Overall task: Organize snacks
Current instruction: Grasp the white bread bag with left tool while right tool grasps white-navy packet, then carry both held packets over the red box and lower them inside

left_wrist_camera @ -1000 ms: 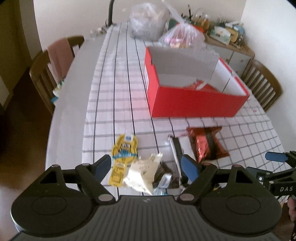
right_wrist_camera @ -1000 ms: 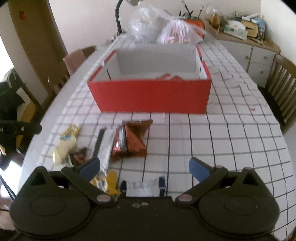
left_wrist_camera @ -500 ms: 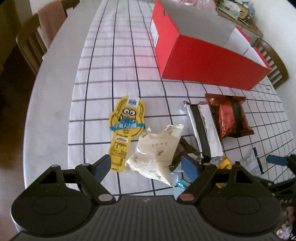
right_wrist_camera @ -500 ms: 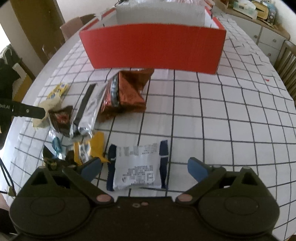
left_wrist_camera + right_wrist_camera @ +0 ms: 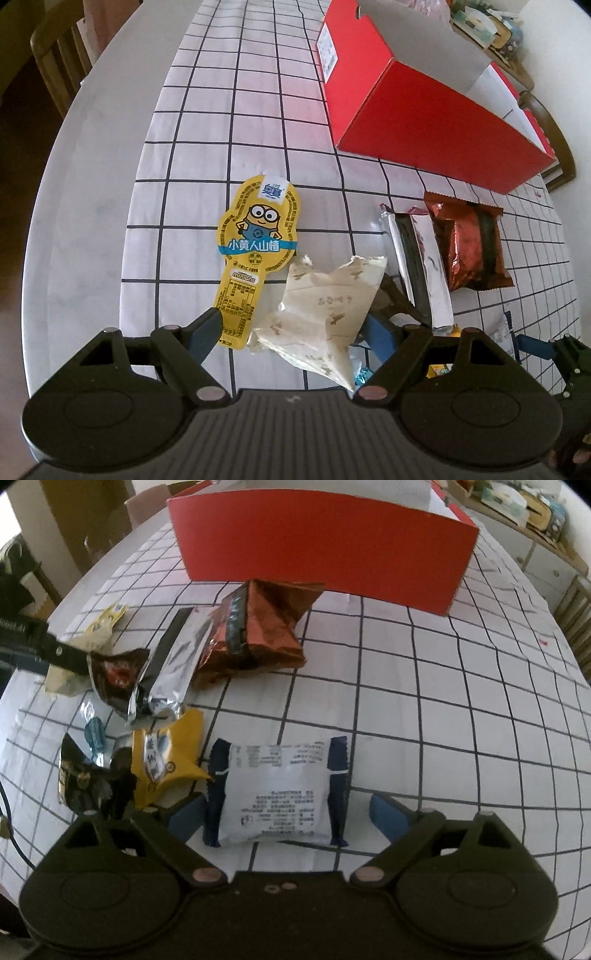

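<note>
My left gripper [image 5: 291,328] is open, its jaws on either side of a cream paper snack packet [image 5: 325,306] lying on the checked tablecloth. A yellow Minions packet [image 5: 255,251] lies just left of it. My right gripper [image 5: 284,812] is open around a white and navy packet [image 5: 277,794]. A silver packet [image 5: 177,672], a copper-brown bag [image 5: 262,631], a dark wrapper [image 5: 118,675] and a yellow wrapper [image 5: 166,760] lie in a loose pile. The red box [image 5: 325,542] stands open beyond them.
The table edge [image 5: 59,206] curves close on the left, with a wooden chair [image 5: 59,62] beyond it. Another chair [image 5: 554,144] and a cluttered sideboard [image 5: 532,509] stand right of the red box [image 5: 424,114]. The left gripper's finger shows in the right wrist view [image 5: 40,646].
Both grippers have dropped low and forward toward the table. The cream packet now sits between the left jaws and the white and navy packet between the right jaws.
</note>
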`<state>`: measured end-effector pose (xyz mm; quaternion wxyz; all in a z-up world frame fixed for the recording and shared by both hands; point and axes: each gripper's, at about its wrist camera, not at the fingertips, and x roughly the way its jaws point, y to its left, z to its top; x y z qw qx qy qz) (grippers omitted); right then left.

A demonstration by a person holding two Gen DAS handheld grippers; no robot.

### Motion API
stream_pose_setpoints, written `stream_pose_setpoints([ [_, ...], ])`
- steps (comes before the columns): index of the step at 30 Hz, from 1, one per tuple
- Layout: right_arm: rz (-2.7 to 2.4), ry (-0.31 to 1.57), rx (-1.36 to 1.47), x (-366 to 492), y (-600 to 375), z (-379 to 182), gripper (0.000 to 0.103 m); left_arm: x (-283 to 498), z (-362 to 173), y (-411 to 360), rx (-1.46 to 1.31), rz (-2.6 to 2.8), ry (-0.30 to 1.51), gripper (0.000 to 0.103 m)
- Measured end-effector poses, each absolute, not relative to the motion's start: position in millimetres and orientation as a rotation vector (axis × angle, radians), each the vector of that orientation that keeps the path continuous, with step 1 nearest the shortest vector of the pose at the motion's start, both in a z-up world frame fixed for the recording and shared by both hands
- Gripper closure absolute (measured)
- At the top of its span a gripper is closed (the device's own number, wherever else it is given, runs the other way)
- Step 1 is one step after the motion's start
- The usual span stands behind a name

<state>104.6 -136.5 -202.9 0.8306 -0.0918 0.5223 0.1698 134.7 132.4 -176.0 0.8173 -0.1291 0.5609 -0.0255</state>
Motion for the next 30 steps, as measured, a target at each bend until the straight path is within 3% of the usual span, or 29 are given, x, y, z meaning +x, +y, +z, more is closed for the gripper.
stream_pose_setpoints([
  [5,0.359,1.095,-0.215,101,-134,-201,0.014,133,-175,130,-0.251,-0.042,1.193,0.033],
  [8,0.359,1.088,-0.210,100,-134,-199,0.022,132,-174,131,-0.264,-0.055,1.194,0.050],
  [10,0.359,1.080,-0.206,99,-134,-197,0.032,131,-173,130,-0.259,-0.054,1.192,0.054],
  [14,0.352,1.073,-0.191,97,-136,-195,0.039,131,-171,130,-0.262,-0.055,1.182,0.063],
  [16,0.350,1.070,-0.177,96,-138,-193,0.044,130,-170,130,-0.265,-0.053,1.180,0.064],
  [30,0.290,1.038,-0.055,95,-161,-173,0.046,117,-154,140,-0.331,-0.027,1.139,0.068],
])
